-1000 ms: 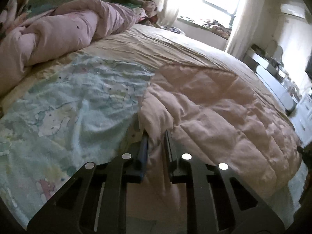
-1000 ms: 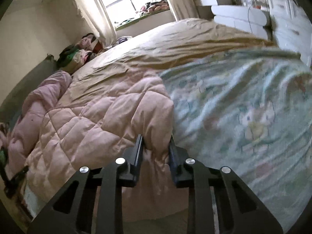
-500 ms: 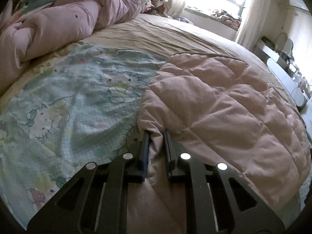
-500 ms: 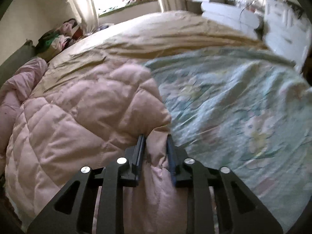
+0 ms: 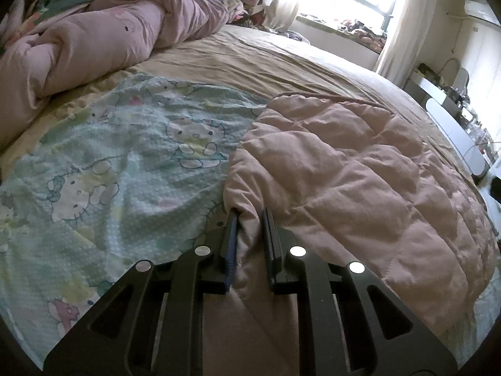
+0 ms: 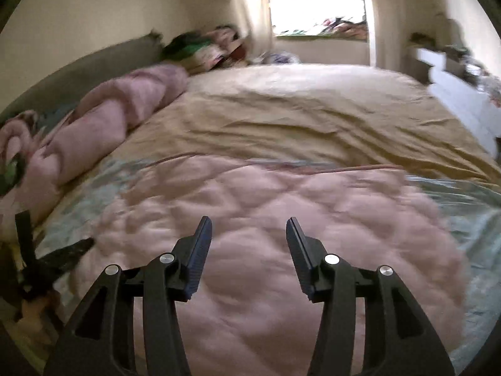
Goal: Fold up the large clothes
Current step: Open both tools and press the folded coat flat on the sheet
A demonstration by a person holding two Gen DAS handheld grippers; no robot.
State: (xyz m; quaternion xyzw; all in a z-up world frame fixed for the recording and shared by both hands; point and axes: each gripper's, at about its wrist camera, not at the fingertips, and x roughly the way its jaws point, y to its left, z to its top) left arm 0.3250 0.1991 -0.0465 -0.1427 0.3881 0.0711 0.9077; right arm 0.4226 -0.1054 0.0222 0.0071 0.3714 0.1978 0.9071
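Note:
A pink quilted blanket [image 5: 344, 169] lies folded over on the bed, with its light-blue cartoon-print side [image 5: 119, 163] spread to the left. My left gripper [image 5: 250, 216] is shut on the pink quilt's near left edge, which bunches between the pads. In the right wrist view the same pink quilt [image 6: 266, 219] lies flat below my right gripper [image 6: 249, 224]. Its jaws are opening and nothing is between them; they hang above the fabric. The left gripper [image 6: 47, 257] shows blurred at that view's left edge.
A rolled pink duvet [image 5: 94, 40] lies along the bed's far left by the grey headboard. A tan sheet [image 6: 297, 109] covers the far half of the bed. Piled clothes [image 6: 203, 47] sit near the bright window, and white furniture [image 5: 454, 131] stands at the right.
My right gripper let go of the pink quilt's edge, opened, and swung up and away, now facing the window. The left gripper kept its hold and barely moved.

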